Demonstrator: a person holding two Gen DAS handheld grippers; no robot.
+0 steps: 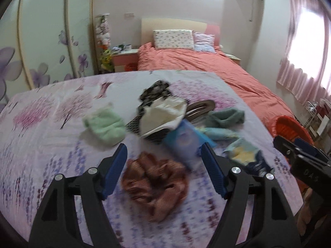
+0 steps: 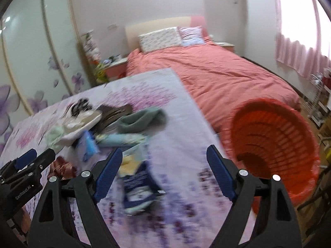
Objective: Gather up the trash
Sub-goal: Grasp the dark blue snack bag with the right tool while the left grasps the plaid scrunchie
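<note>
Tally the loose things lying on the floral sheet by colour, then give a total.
Green: 2, pale mint fluffy cloth, dull teal cloth
Brown: 1, rust crumpled fabric
Blue: 2, light blue packet, dark blue-and-yellow wrapper
White: 1, cream bag
Black-patterned: 1
Total: 7

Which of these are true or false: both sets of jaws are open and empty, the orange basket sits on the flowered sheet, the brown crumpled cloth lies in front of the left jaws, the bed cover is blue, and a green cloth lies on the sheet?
1. Both the left gripper and the right gripper have open, empty jaws. True.
2. The orange basket sits on the flowered sheet. False: it stands off the sheet's edge, beside it.
3. The brown crumpled cloth lies in front of the left jaws. True.
4. The bed cover is blue. False: it is salmon pink.
5. A light green cloth lies on the sheet. True.
</note>
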